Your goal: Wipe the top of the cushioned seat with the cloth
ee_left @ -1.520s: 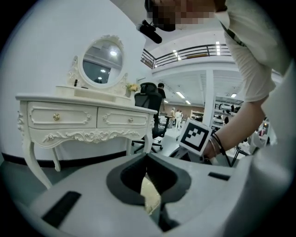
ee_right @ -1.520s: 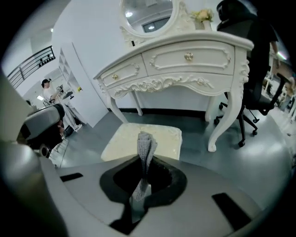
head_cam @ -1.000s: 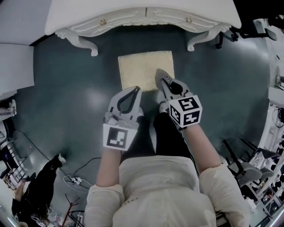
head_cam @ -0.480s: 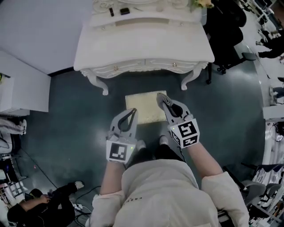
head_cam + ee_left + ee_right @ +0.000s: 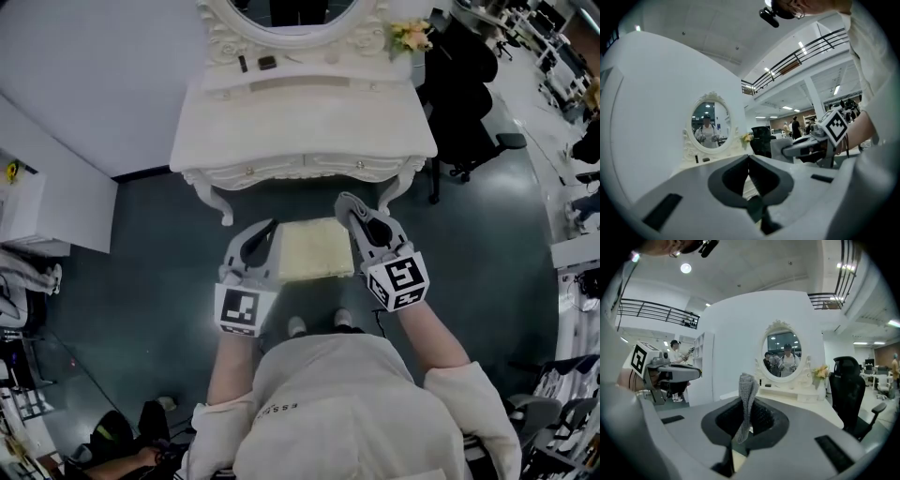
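Both forward: left tool [image 5: 269,227] closed, right tool [image 5: 344,201] closed on cloth [image 5: 746,399].

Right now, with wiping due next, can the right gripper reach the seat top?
Probably yes: the right gripper, shut on the cloth, hangs near the seat's right edge, and nothing lies on the seat.

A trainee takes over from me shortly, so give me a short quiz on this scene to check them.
1. True or false: the right tool holds the grey cloth.
2. What does the left tool hold? A the cloth, B nothing, C a brush.
3. What stands just beyond the cushioned seat?
Key: 1 true; 2 B; 3 the white dressing table.
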Tool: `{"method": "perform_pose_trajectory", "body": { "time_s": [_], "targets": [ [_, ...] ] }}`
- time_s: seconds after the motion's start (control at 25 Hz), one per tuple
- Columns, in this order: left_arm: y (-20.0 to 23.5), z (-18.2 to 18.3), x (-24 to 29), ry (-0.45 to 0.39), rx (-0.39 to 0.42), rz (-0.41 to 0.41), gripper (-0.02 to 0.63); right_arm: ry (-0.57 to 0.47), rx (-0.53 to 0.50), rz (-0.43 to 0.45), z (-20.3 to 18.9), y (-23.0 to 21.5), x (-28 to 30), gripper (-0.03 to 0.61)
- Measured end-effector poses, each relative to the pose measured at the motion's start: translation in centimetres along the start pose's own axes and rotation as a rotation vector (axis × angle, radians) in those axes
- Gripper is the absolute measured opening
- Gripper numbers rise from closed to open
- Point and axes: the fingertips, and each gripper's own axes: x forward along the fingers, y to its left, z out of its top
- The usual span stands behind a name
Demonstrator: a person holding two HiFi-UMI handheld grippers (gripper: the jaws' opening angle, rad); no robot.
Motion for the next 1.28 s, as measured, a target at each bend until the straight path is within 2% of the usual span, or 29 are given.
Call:
{"method": "perform_pose_trajectory", "body": {
  "time_s": [0.16,0.64,0.8,1.28],
  "targets": [
    [0.6,1.0,-0.3,-0.017,0.028,0.026,0.002,-0.049,-0.014,0.003,1.6,-0.2,-0.6,0.026],
    [0.6,2.2,-1.0,-0.034,0.024,0.060,0.002,-0.117,-0.055,0.010,3.6,0.8,-1.5,0.026],
    [0.8,2.3,-1.2,-0.034,0.046,0.069,0.002,-0.124,-0.039,0.005,4.0,0.9,-1.6,0.026],
    [1.0,1.7,-0.7,-0.013,0.038,0.067,0.002,-0.110,-0.043,-0.013,3.4,0.8,-1.6,0.026]
  ]
}}
